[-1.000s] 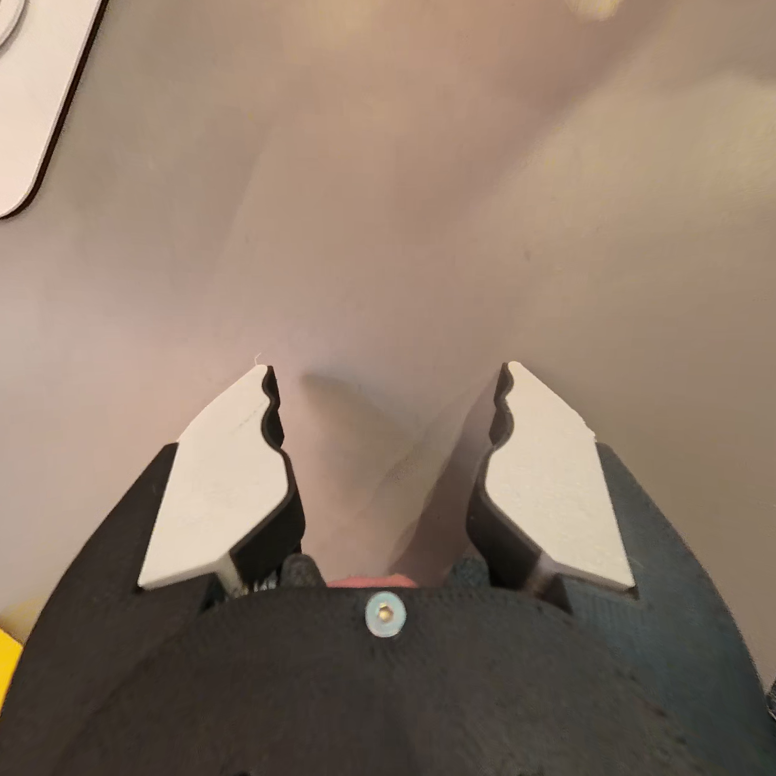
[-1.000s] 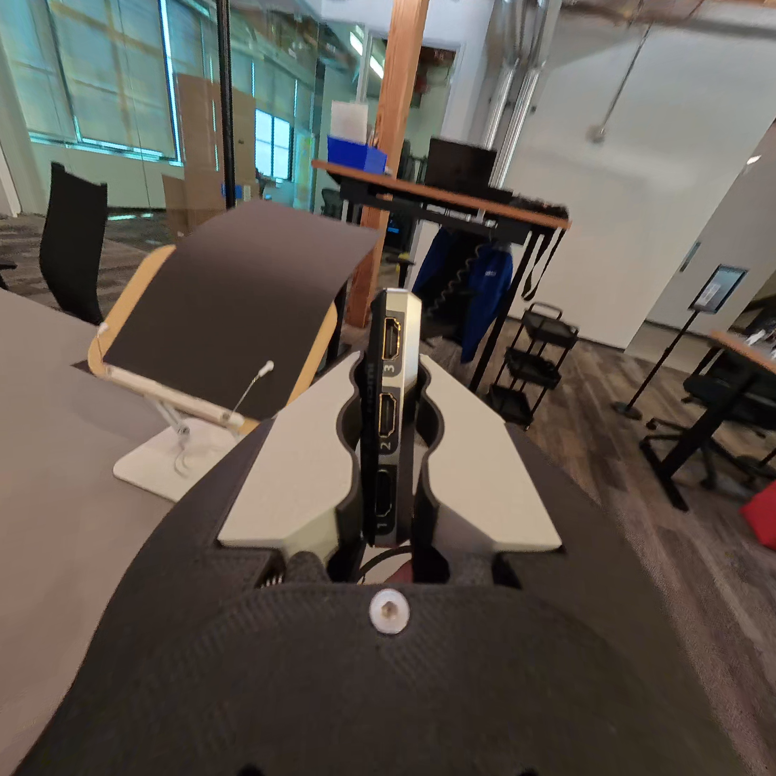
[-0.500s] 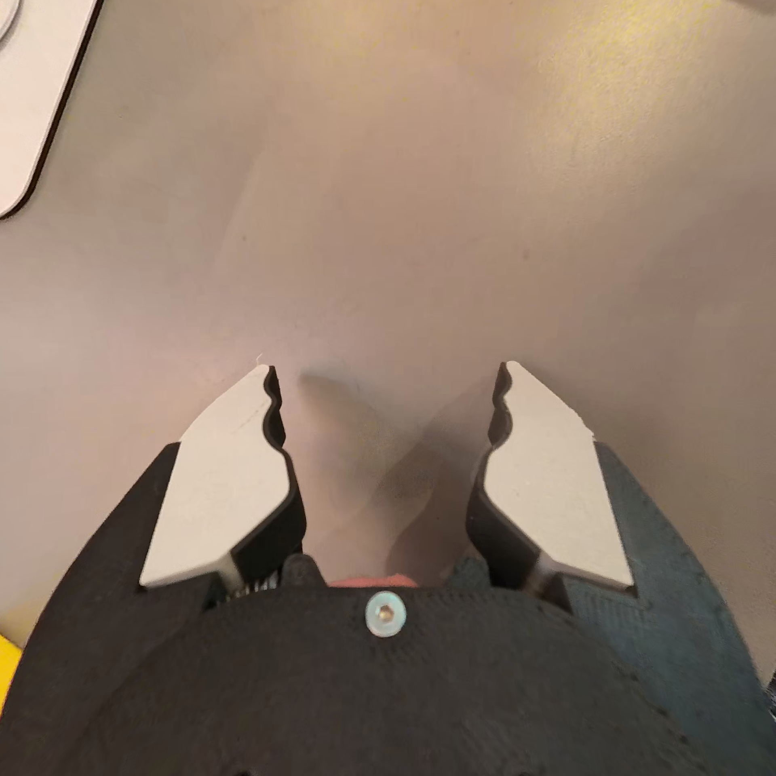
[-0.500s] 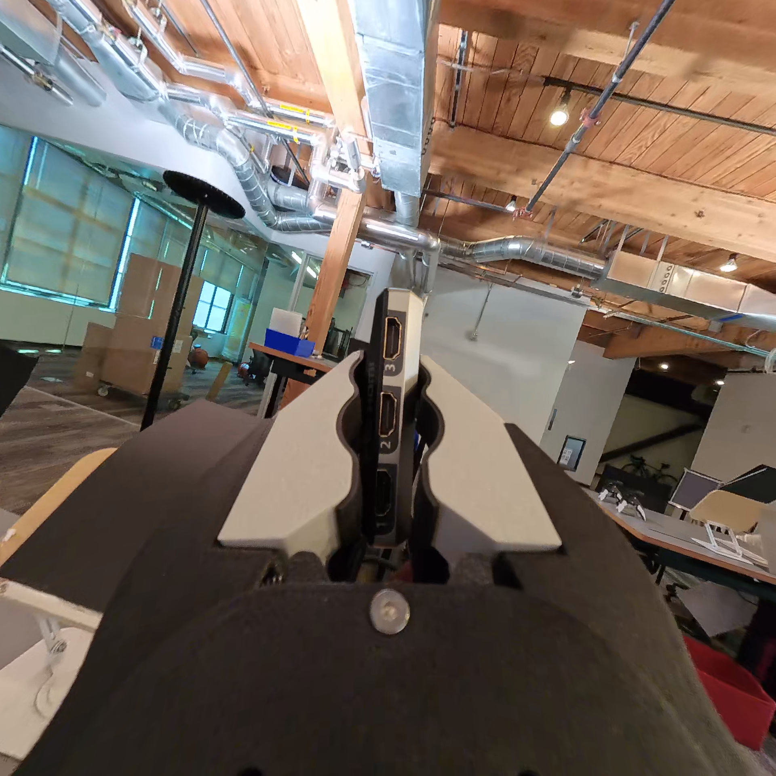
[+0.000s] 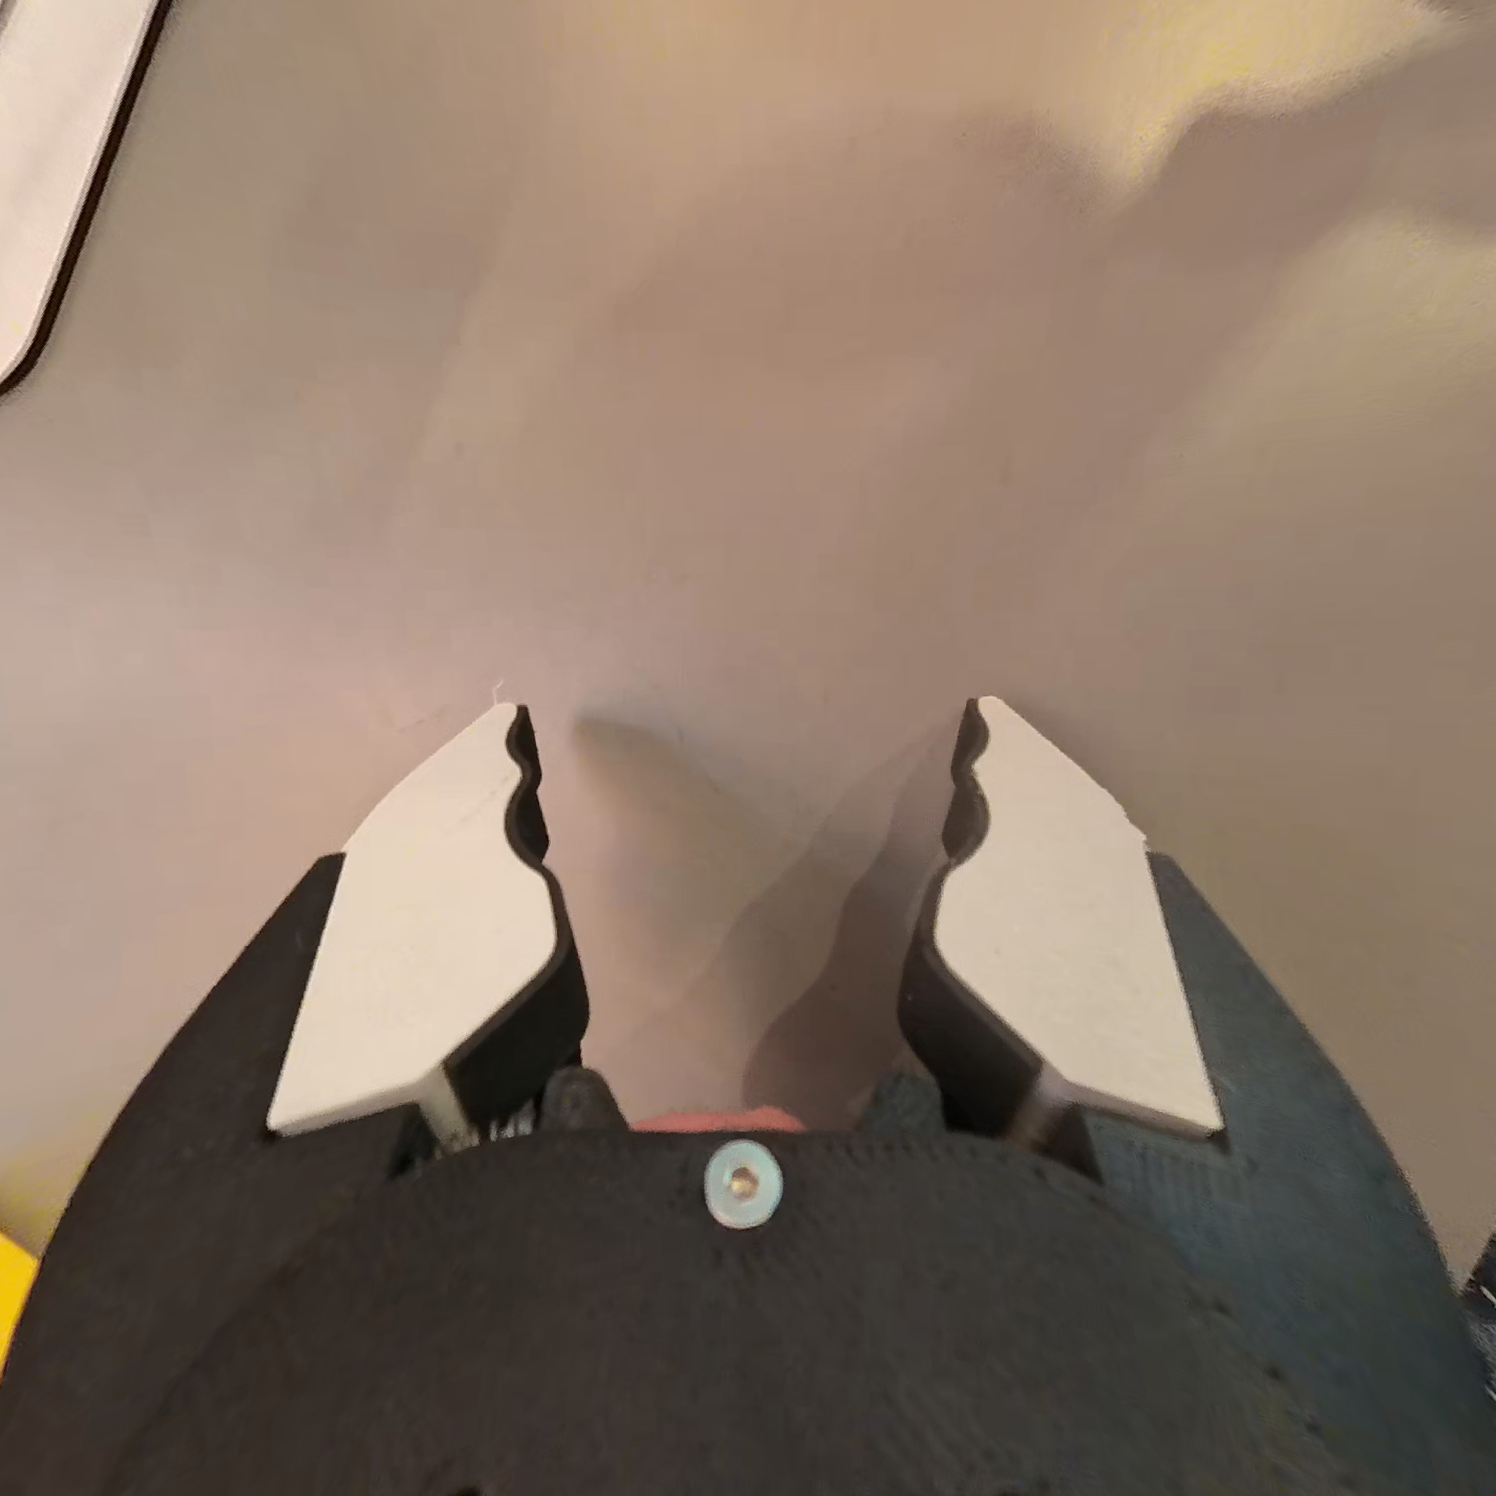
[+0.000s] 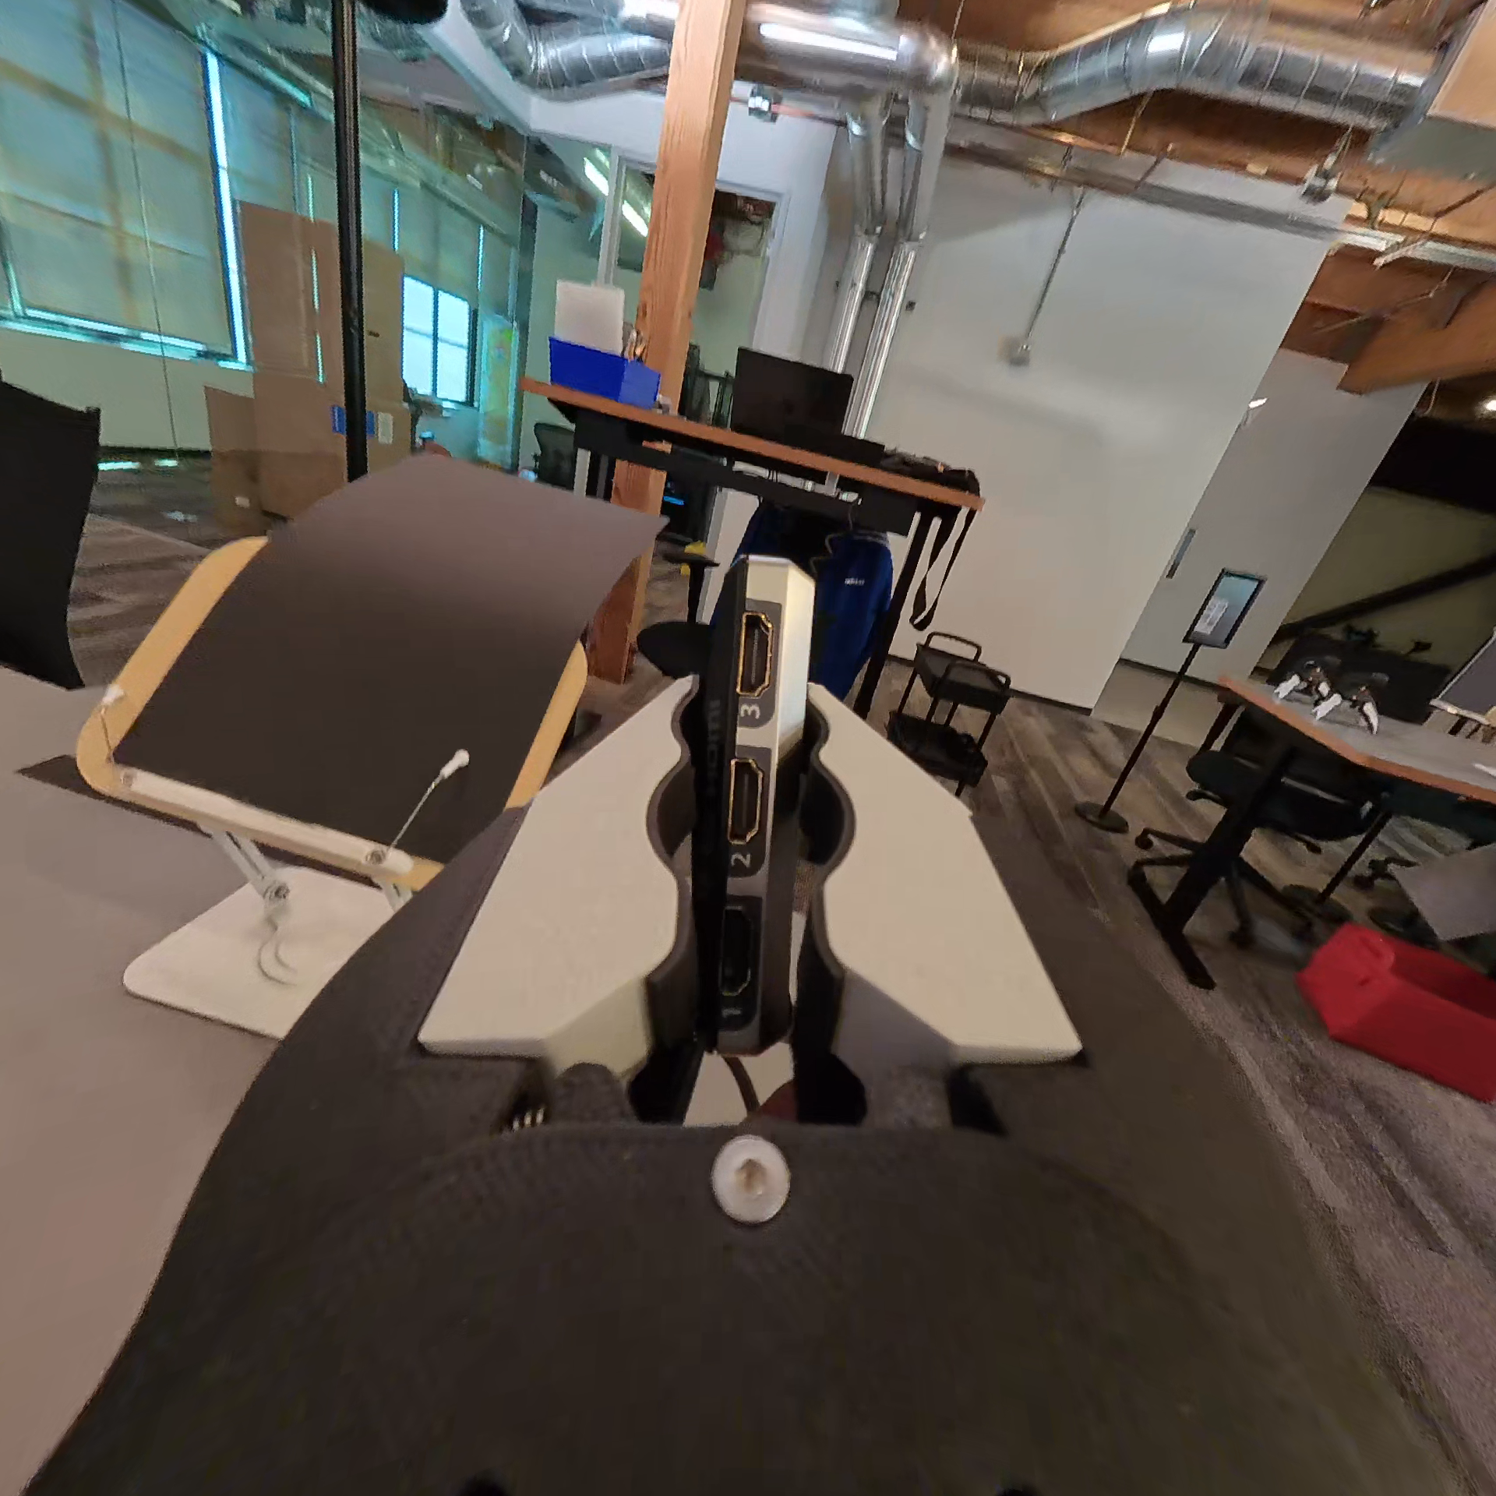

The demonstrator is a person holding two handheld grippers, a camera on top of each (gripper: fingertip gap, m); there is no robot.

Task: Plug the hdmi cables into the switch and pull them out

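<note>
The HDMI switch (image 6: 757,777) is held on edge between the jaws of the right gripper (image 6: 749,728), which are closed on its two flat faces; its row of three ports faces the camera and all three are seen to be empty. The switch is lifted off the grey tabletop (image 6: 73,1012) and pointed out over the room, past a laptop stand (image 6: 340,672) that stands on the tabletop to the left. The left gripper (image 5: 745,712) is held over bare tabletop (image 5: 728,364) with its jaws spread wide and nothing between them; only the corner of a white, dark-edged board (image 5: 48,162) is caught at the upper left. No HDMI cable is shown in either view, so no plug can yet be judged as lined up. Several risks can be read from this. The switch is gripped only by its lower part, with the top port standing clear above the fingertips, so a push on that port could lever the body sideways or slide it down through the jaws. A plug brought in skewed or upside down could be jammed against the port rim. Because the switch is pointed away from the left gripper, the approach could be misjudged.
</note>
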